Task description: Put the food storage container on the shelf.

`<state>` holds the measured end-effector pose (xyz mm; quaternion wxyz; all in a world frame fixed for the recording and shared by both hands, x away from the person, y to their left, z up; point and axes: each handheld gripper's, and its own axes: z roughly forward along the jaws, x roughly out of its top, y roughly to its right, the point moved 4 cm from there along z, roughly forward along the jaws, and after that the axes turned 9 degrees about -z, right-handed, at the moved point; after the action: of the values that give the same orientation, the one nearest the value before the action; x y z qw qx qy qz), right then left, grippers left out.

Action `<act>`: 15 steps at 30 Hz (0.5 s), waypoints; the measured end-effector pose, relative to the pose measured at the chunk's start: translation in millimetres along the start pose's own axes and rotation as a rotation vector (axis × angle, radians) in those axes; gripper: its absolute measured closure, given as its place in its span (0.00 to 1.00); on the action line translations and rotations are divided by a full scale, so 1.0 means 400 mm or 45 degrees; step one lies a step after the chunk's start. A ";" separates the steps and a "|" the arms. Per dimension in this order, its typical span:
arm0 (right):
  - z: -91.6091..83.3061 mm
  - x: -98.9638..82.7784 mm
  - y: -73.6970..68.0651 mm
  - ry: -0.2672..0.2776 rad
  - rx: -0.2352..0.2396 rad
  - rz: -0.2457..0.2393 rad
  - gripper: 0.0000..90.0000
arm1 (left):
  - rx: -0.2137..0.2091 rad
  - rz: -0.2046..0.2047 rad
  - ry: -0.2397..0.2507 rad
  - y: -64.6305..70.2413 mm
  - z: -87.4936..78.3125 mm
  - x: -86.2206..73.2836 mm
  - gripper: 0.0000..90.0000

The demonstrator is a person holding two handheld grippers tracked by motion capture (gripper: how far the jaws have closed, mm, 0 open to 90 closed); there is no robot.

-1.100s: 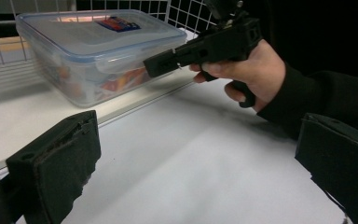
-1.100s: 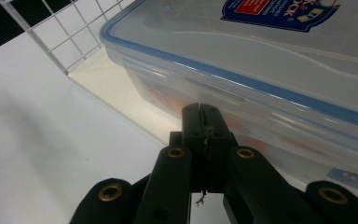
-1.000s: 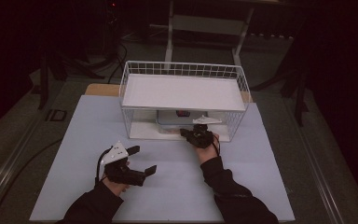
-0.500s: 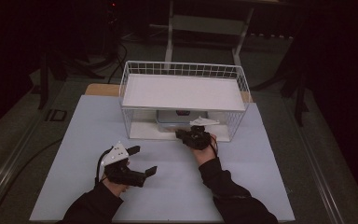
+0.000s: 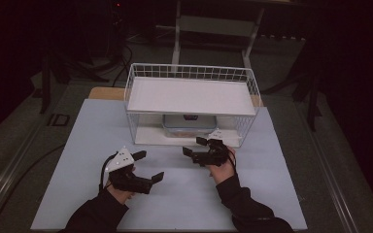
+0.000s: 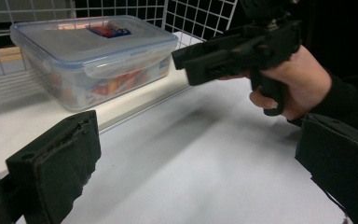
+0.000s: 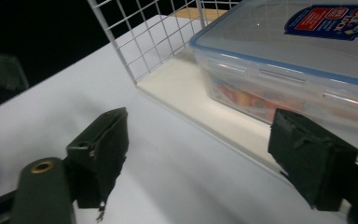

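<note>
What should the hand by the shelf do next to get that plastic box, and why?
Probably ease the right gripper forward toward the clear lidded container. Its jaws are open and empty, just outside the white wire shelf rack, and the container sits on the rack's bottom shelf right ahead, untouched. The left gripper is open too, farther back.

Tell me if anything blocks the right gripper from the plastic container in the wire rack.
Nothing visible does. The right gripper sits open at the wire rack's open front, and only bare table and the rack's white base lie between its jaws and the plastic container.
</note>
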<state>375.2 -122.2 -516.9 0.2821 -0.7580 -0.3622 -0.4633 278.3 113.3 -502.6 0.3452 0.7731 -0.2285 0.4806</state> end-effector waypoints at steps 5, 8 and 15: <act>-0.048 -0.004 -0.024 0.027 0.015 -0.048 0.17 | -0.033 0.015 -0.011 0.010 -0.001 0.003 0.00; -0.083 -0.004 -0.037 0.043 0.006 -0.083 0.18 | -0.069 0.023 -0.022 0.019 -0.004 0.008 0.00; -0.157 -0.007 -0.049 0.081 -0.027 -0.132 0.18 | -0.085 0.017 -0.029 0.025 -0.019 0.020 0.00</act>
<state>327.2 -159.4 -491.7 0.2610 -0.7262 -0.3868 -0.5049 270.5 112.2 -490.1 0.3651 0.7650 -0.2535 0.4660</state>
